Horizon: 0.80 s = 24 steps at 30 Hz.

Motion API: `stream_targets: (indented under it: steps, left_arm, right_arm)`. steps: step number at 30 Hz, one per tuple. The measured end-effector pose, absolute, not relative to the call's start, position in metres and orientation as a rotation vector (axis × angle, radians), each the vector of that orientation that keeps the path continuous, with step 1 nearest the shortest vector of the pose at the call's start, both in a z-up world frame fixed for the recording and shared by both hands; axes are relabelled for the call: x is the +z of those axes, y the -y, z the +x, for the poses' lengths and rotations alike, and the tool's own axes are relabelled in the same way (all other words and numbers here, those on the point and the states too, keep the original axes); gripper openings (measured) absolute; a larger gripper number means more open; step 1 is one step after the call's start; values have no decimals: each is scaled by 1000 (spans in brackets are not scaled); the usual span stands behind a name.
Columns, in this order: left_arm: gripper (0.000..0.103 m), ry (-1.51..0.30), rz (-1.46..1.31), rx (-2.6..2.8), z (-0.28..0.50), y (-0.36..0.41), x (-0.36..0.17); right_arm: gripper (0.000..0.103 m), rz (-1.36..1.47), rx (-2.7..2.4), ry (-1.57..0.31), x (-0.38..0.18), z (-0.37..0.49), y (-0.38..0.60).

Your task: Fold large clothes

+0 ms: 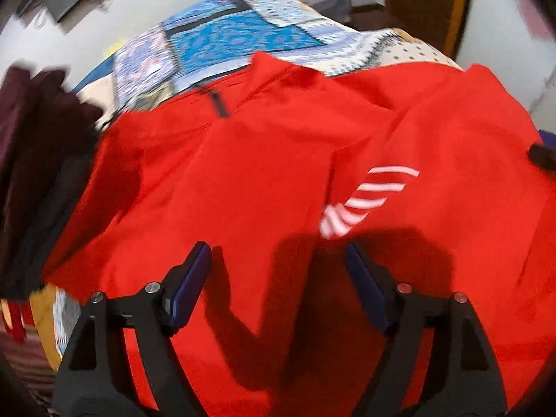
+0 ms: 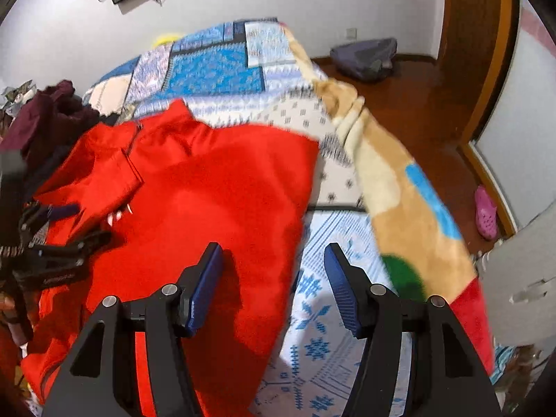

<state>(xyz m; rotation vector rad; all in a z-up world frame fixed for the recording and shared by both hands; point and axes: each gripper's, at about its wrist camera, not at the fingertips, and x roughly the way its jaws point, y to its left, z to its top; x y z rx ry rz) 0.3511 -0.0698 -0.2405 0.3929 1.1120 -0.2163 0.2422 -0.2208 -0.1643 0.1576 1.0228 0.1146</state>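
Observation:
A large red garment (image 1: 264, 160) with a short zip at the collar (image 1: 219, 104) and a white striped emblem (image 1: 365, 198) lies spread on the bed. My left gripper (image 1: 277, 248) hangs open just above its middle; the cloth lies below the pads and nothing is pinched. In the right wrist view the red garment (image 2: 215, 187) fills the left half, a folded flap (image 2: 104, 173) resting on top. My right gripper (image 2: 274, 247) is open over the garment's right edge, with nothing between its fingers. The left gripper (image 2: 81, 226) shows at the far left, over the cloth.
The bed carries a blue and white patterned quilt (image 2: 215, 69) and a beige fleece blanket (image 2: 410, 208) along its right side. Dark maroon clothes (image 1: 31, 160) are piled at the left. A pink slipper (image 2: 485, 212) and a grey bag (image 2: 365, 57) lie on the wooden floor.

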Motion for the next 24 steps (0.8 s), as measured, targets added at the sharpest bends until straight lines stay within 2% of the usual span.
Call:
stream_targets:
  steps: [2,4,9,12,14,15,17,18,24]
  left_arm:
    - [76,-1113,409,-213,363,76,-248]
    - [66,-1106,415,-217,370,79,-252]
    - [50,-1109,286,-255,376,69,-243]
    - [49,-1115,256,-259,379,60,-239]
    - [43,-1126,268,-246,381,53,-242]
    - [38,-1140,267,-240,381,47,-245]
    - [21,-1156,272,-220,380,37,-251]
    - [7,-1150,280,-196,378,30,-252]
    - [6,-1079,158,-116,354,-18,-229]
  right_arm:
    - [59,165,109,-1007,-166,240,222]
    - [60,183,116,-1006,-166,240,226]
    - [63,204,121,-996,-171,239,231]
    - [64,212,124,-993,-172,239,231]
    - [64,217,125,-992,-173,239,232]
    - [64,217,126,-990,-173,239,232]
    - [64,214,127,-983,-173,238,232]
    - [65,213,127,-981,-174,238,232]
    - [66,216,124,-988,-174,239,233]
